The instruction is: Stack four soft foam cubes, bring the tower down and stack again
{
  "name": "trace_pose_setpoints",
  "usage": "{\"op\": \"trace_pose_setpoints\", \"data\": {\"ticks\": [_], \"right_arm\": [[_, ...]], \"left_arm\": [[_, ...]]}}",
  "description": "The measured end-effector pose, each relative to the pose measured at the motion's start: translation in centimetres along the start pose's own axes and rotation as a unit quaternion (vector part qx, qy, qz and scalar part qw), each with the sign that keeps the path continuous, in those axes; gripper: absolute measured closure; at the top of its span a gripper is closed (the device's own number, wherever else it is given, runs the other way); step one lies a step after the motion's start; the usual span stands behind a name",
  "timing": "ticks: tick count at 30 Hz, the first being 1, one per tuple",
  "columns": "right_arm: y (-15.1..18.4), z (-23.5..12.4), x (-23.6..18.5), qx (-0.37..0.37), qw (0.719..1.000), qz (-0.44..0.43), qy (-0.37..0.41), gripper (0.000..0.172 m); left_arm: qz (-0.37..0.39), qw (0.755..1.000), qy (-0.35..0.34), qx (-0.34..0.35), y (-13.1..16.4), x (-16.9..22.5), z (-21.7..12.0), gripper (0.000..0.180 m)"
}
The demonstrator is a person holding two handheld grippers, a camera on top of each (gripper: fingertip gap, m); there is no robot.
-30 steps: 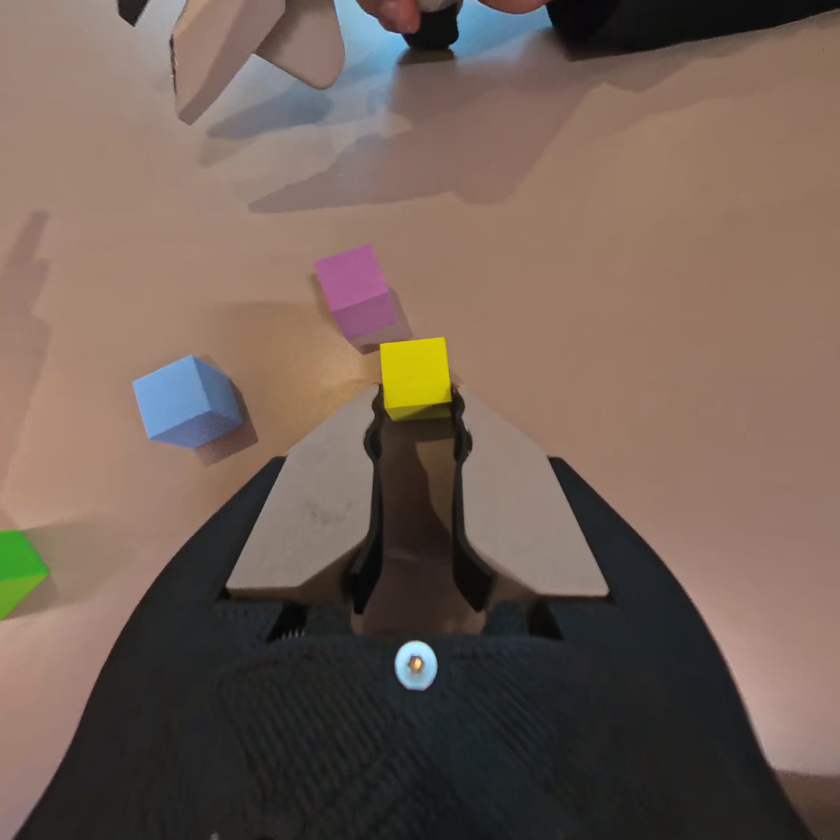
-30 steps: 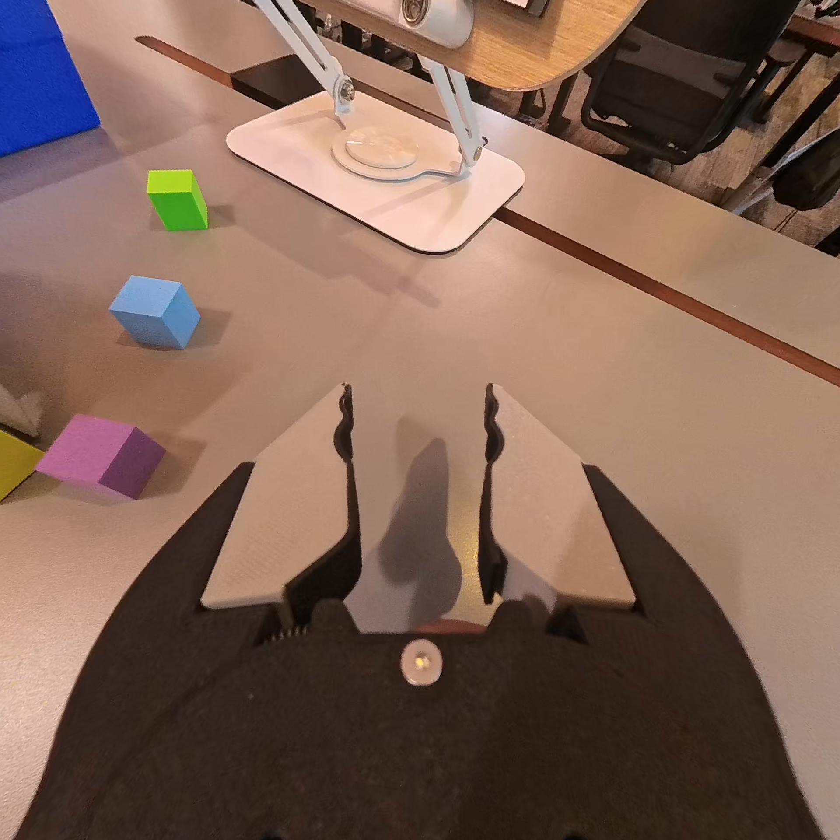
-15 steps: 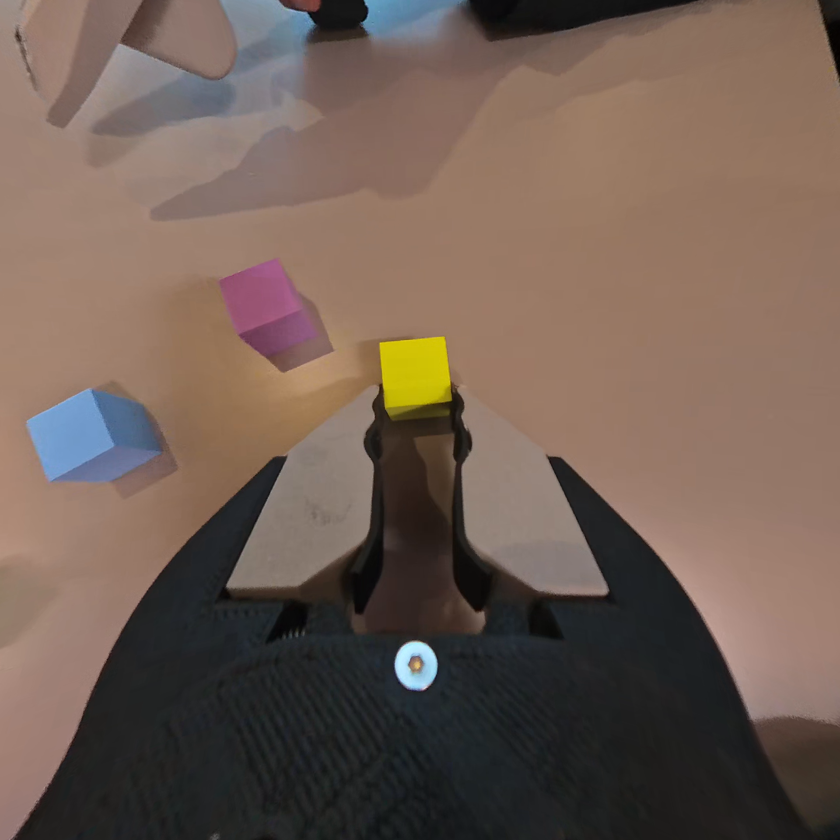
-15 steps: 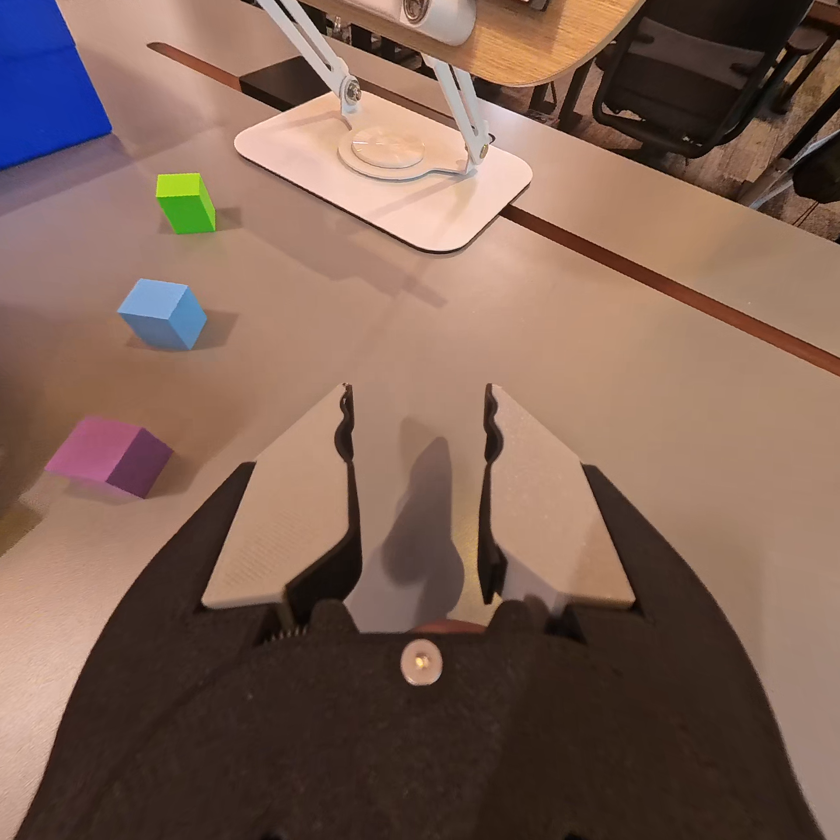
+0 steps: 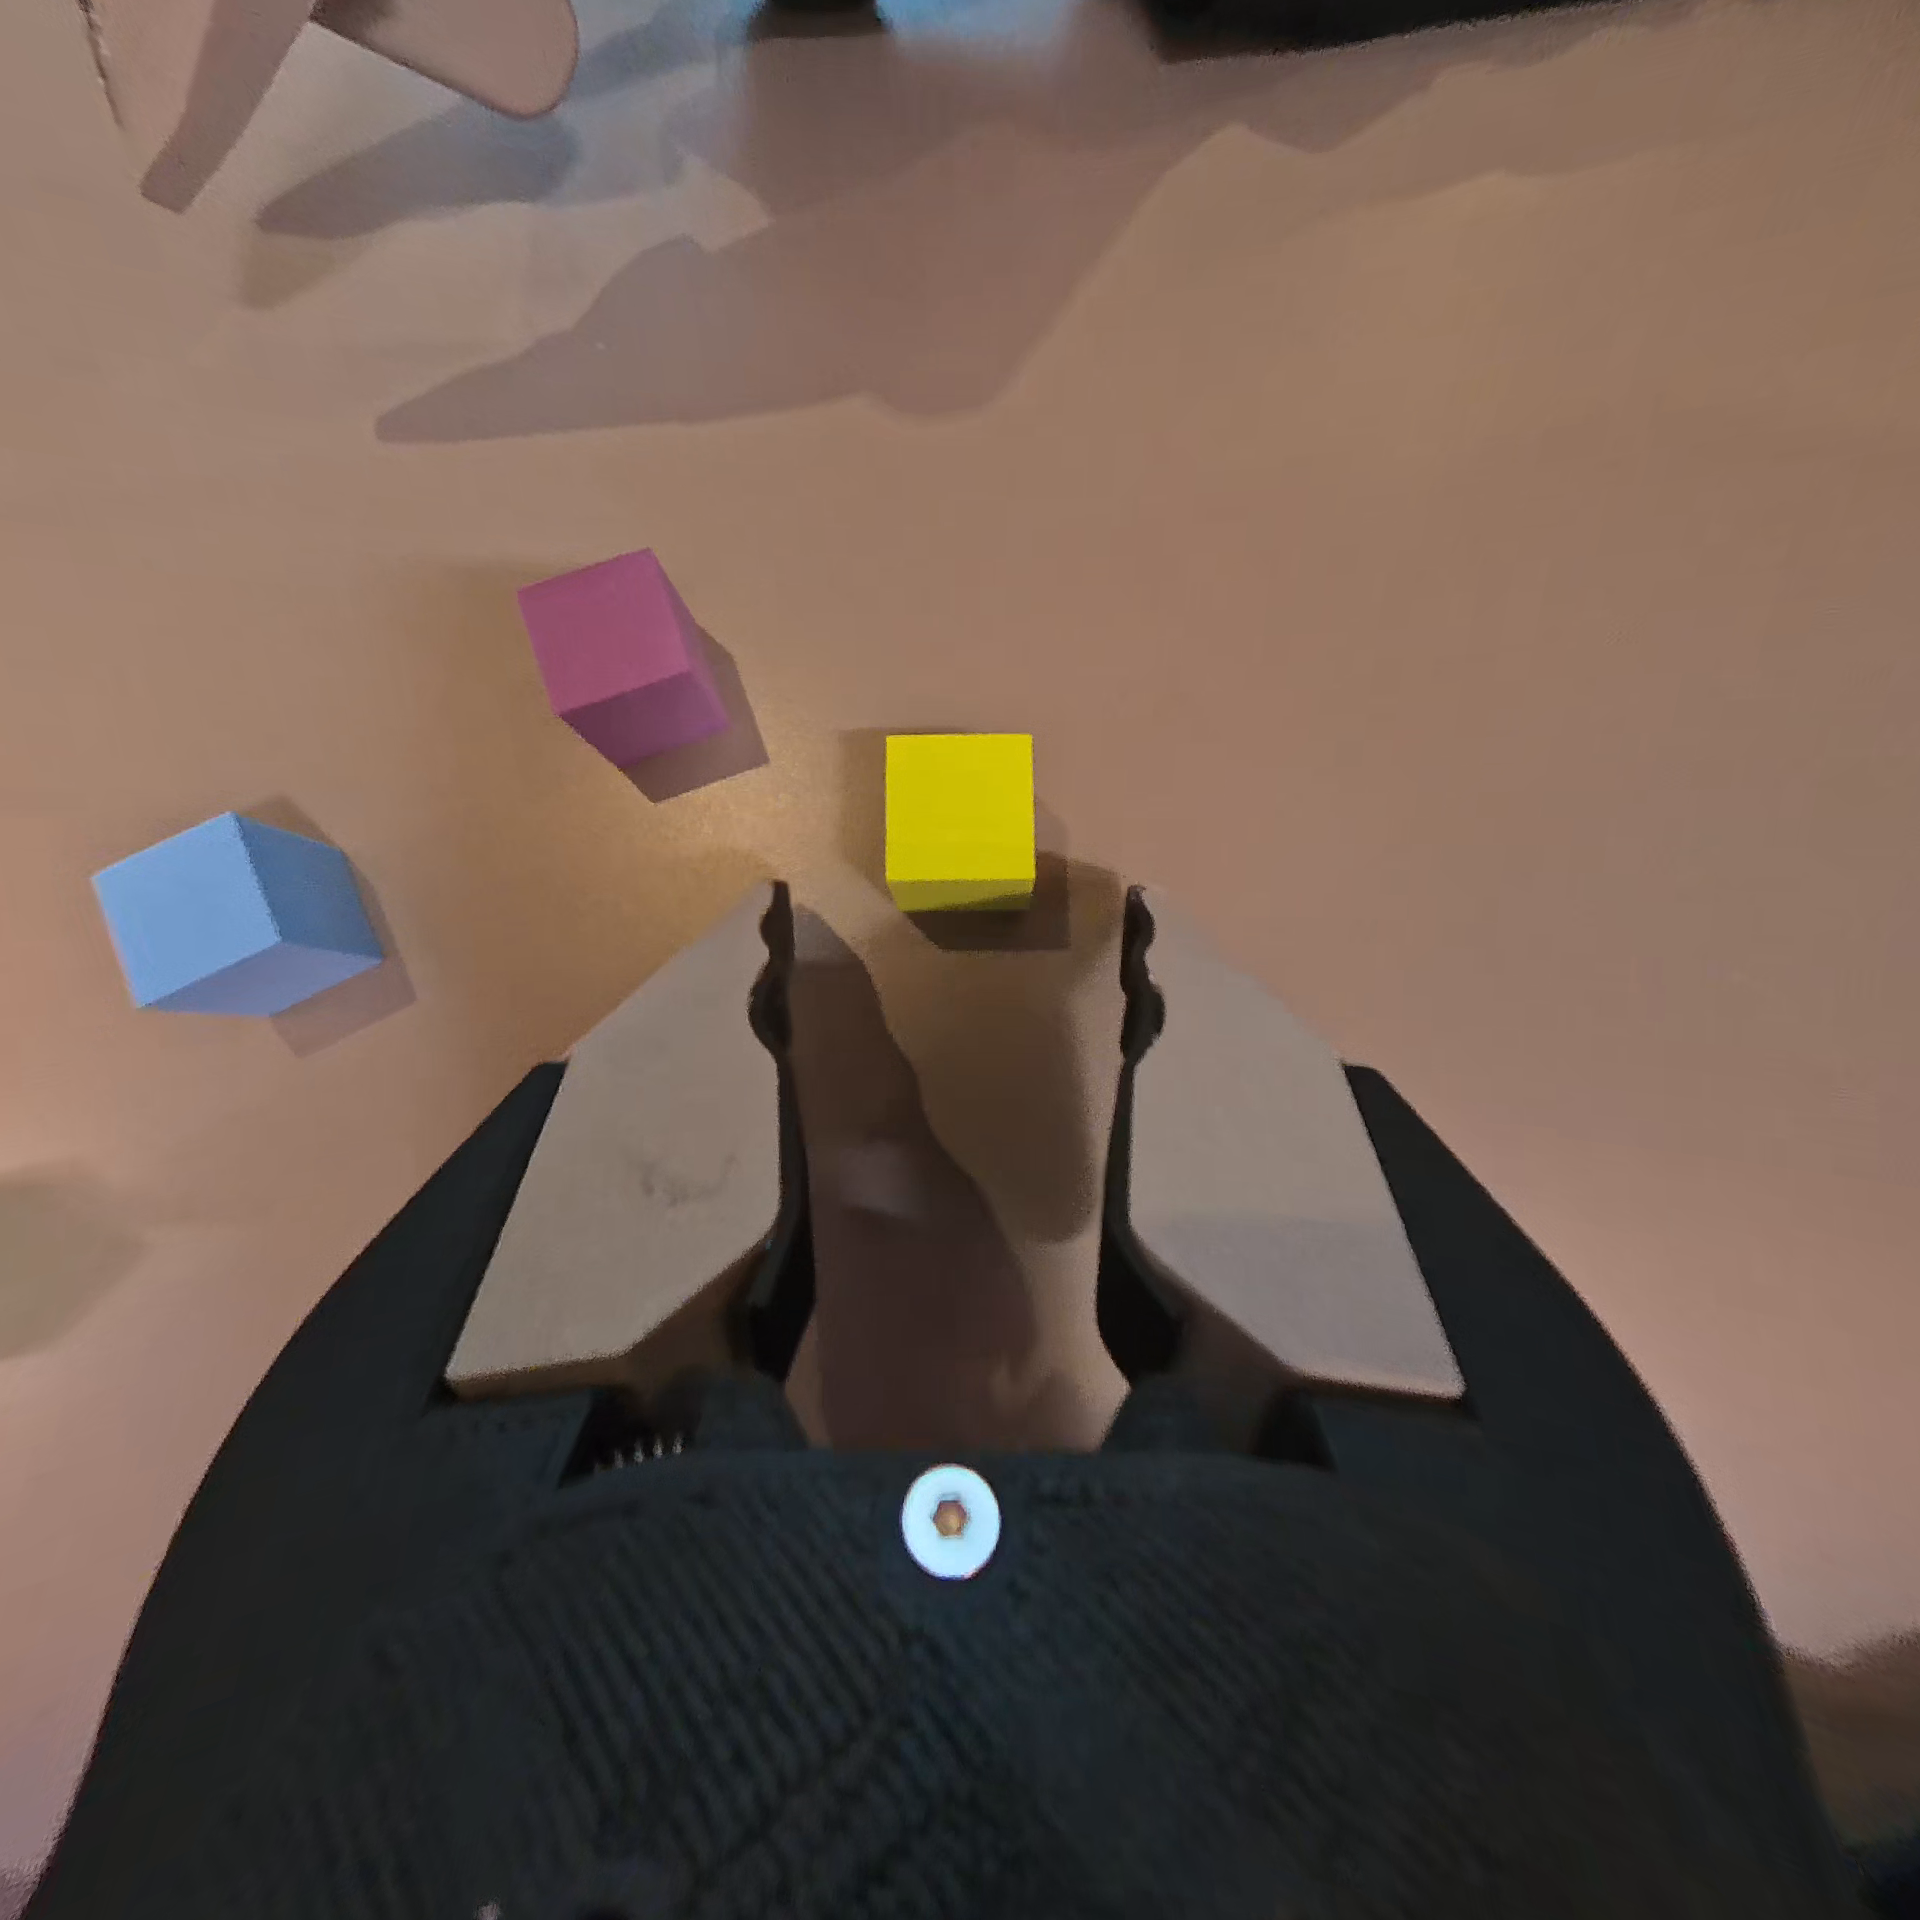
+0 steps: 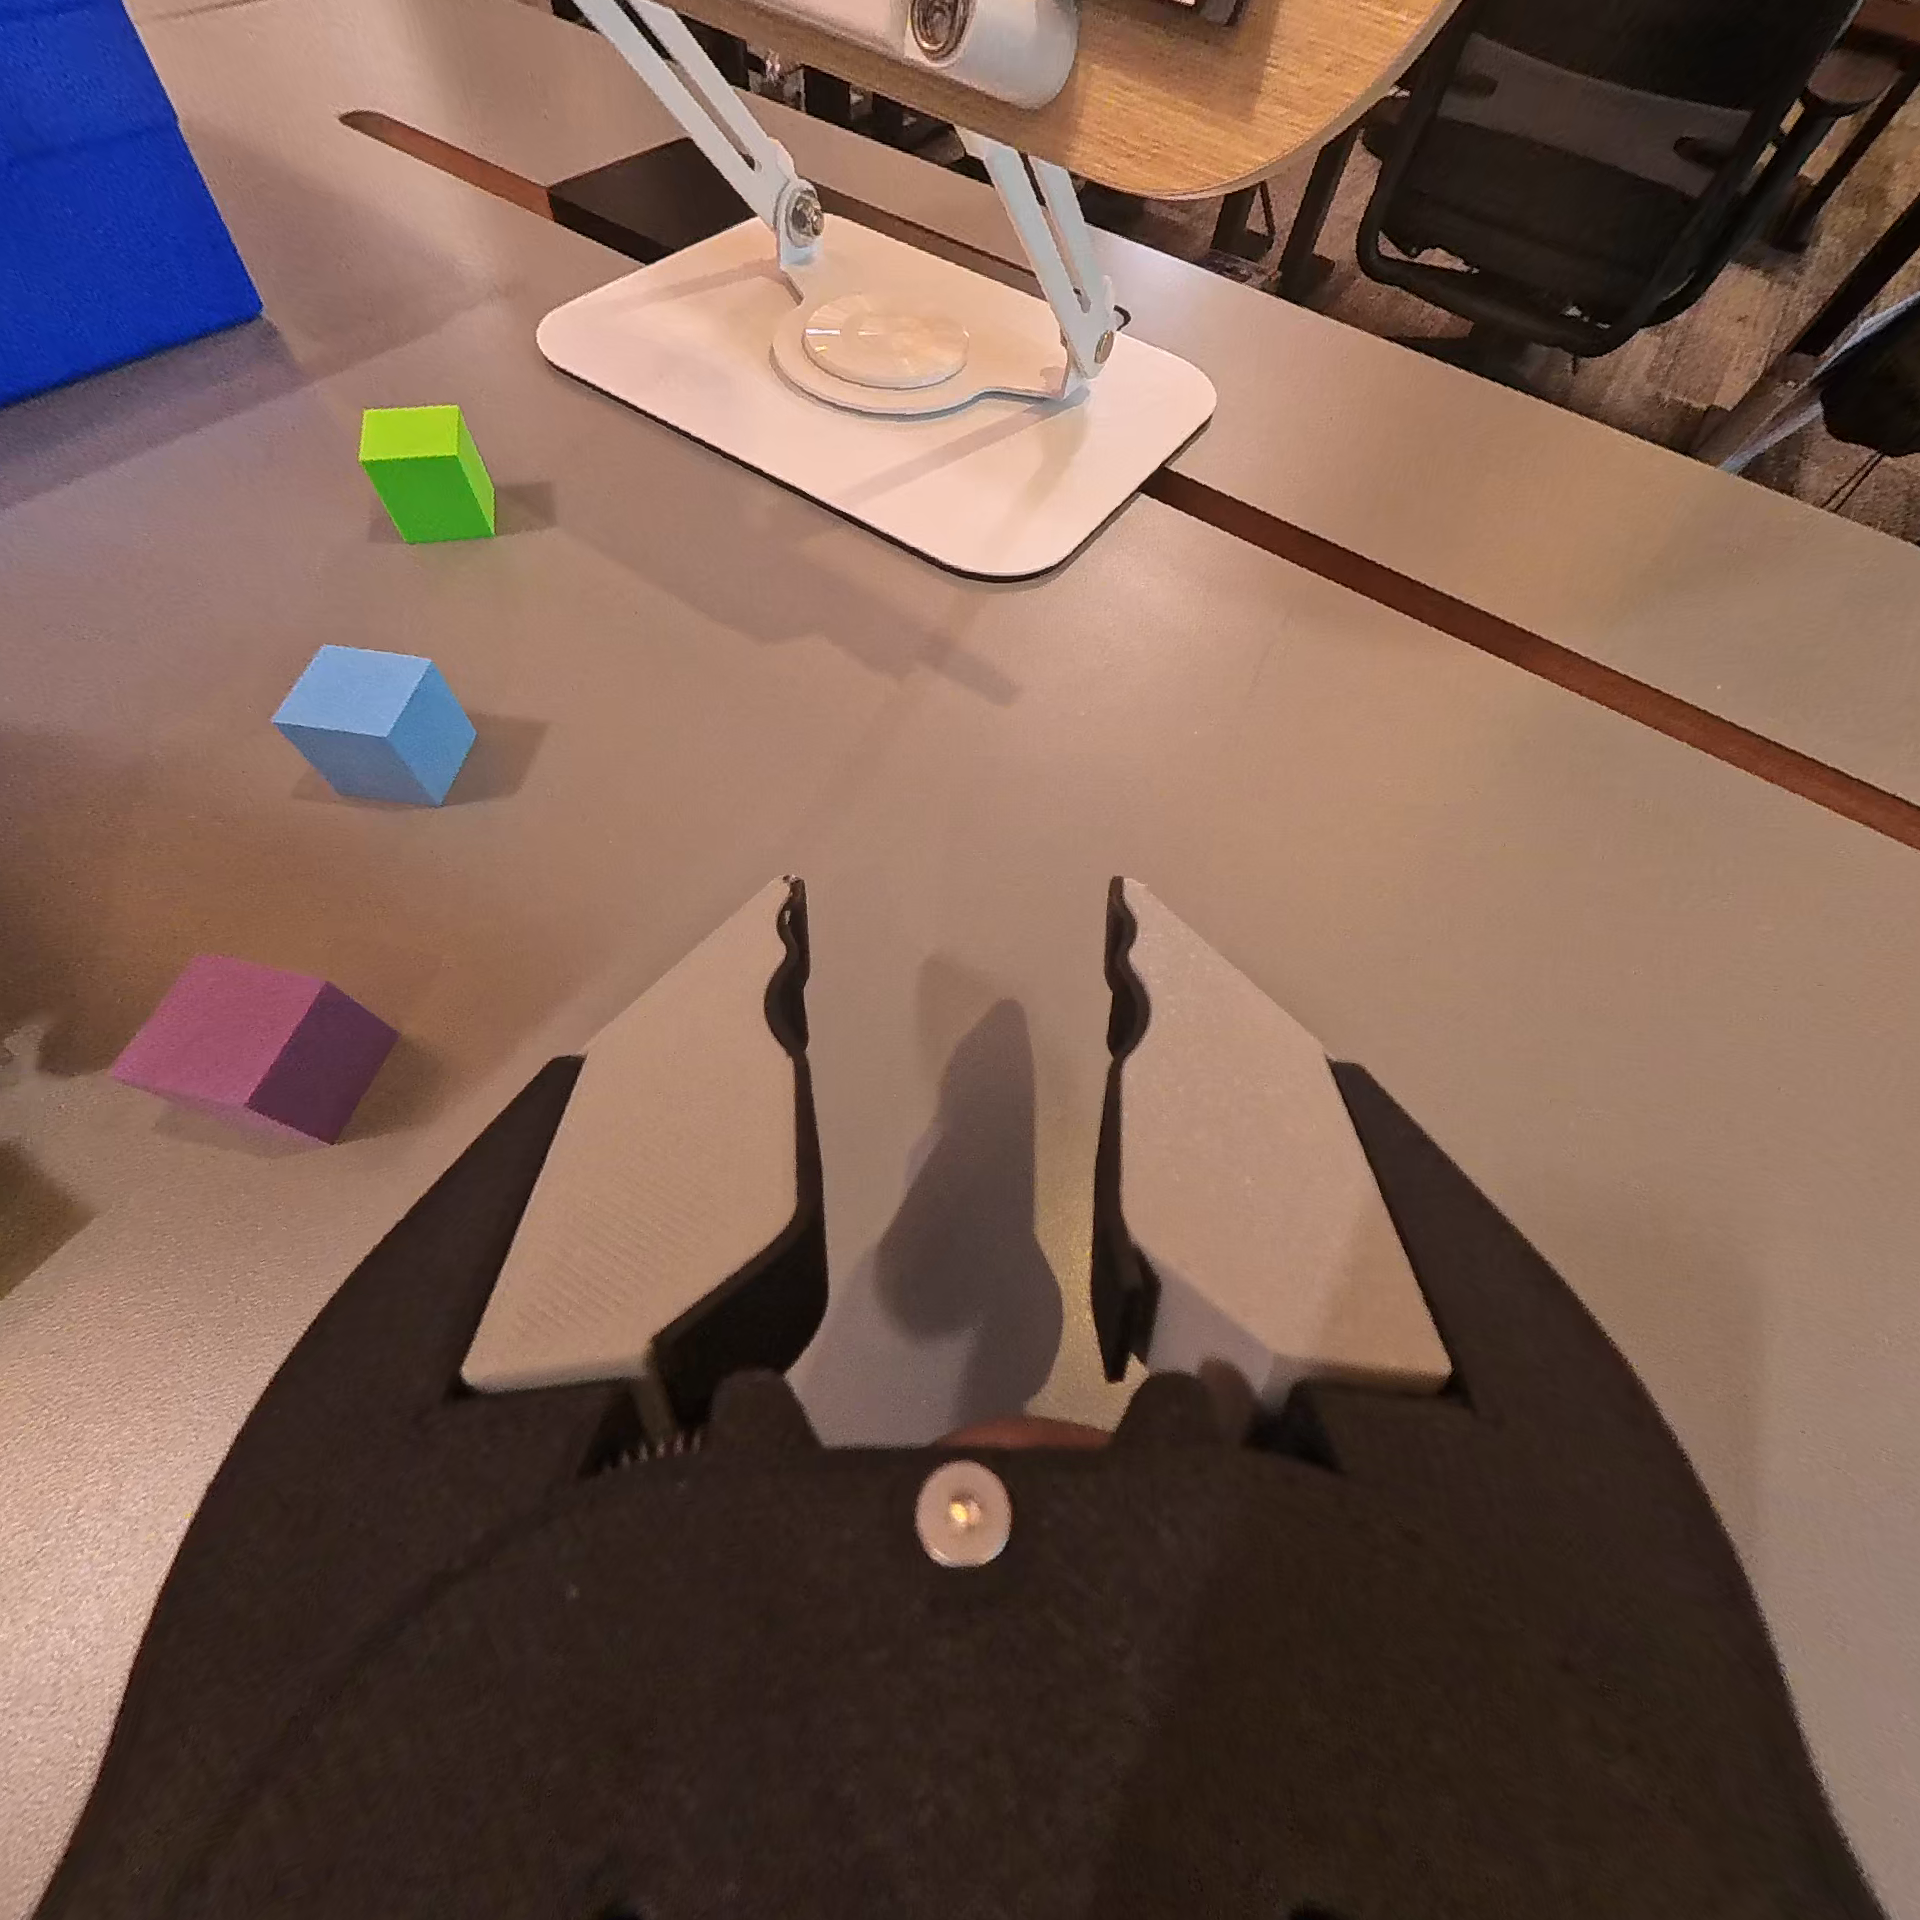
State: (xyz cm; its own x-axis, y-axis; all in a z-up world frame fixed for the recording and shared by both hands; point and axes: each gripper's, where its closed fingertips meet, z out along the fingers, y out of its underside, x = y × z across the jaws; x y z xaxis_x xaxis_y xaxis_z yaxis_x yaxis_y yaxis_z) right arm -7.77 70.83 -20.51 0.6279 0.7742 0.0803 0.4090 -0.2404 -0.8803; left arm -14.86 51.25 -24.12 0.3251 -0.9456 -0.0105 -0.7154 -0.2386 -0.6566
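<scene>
In the left wrist view my left gripper (image 5: 956, 896) is open, with both pads clear of the yellow cube (image 5: 958, 819), which rests on the table just ahead of the fingertips. A purple cube (image 5: 621, 655) and a blue cube (image 5: 234, 914) lie to its left. My right gripper (image 6: 954, 883) is open and empty above bare table. In the right wrist view the purple cube (image 6: 255, 1044), the blue cube (image 6: 374, 722) and a green cube (image 6: 426, 473) lie in a line at the left. The yellow cube is out of that view.
A white lamp base (image 6: 883, 384) with two white arms stands at the back of the table. A blue block (image 6: 94, 187) is at the far left. A wooden desk edge (image 6: 1195, 135) and a black chair (image 6: 1590, 177) lie beyond. The other gripper's fingers (image 5: 343, 52) show top left. To reach the purple cube (image 5: 621, 655) in a straight line is about 5 centimetres for my left fingers, about 11 centimetres for my right. It turns up in the right wrist view (image 6: 180, 1041) as well.
My left gripper, shut on the yellow cube before, has opened and let it go onto the table. The left view has shifted, so the purple and blue cubes sit elsewhere in it. The right gripper barely moved.
</scene>
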Motion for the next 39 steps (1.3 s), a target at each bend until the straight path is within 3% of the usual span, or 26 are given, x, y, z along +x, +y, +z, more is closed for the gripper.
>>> {"op": "trace_pose_setpoints", "data": {"ticks": [5, 8, 13, 16, 20, 26, 39], "right_arm": [[0.0, 0.0, 0.0, 0.002, 1.000, 0.000, 0.000, 0.117], [0.0, -0.1, 0.0, 0.002, 1.000, 0.000, 0.000, 0.117], [0.0, 0.0, 0.0, 0.002, 1.000, 0.001, 0.000, 0.117], [0.0, 0.0, 0.0, 0.002, 1.000, 0.002, -0.001, 0.117], [-0.1, -0.1, 0.0, 0.002, 1.000, 0.002, -0.001, 0.117], [-0.1, 0.0, 0.0, 0.001, 1.000, 0.001, -0.002, 0.117], [0.0, 0.0, 0.0, 0.001, 1.000, 0.001, -0.002, 0.118]], "left_arm": [[-0.018, 0.998, -0.029, 0.054, -2.0, -1.0, -2.0, 0.120], [-0.049, 0.991, -0.095, 0.082, -3.7, -3.3, -2.8, 0.122], [-0.115, 0.981, -0.141, 0.071, -5.0, -5.8, -1.4, 0.123], [-0.115, 0.982, -0.150, 0.030, -4.5, -6.5, 0.3, 0.120], [-0.105, 0.984, -0.145, -0.006, -3.9, -6.8, 1.7, 0.118], [-0.124, 0.986, -0.115, -0.004, -3.4, -6.9, 2.1, 0.145], [-0.124, 0.987, -0.106, -0.011, -3.0, -6.7, 2.7, 0.143]]}}
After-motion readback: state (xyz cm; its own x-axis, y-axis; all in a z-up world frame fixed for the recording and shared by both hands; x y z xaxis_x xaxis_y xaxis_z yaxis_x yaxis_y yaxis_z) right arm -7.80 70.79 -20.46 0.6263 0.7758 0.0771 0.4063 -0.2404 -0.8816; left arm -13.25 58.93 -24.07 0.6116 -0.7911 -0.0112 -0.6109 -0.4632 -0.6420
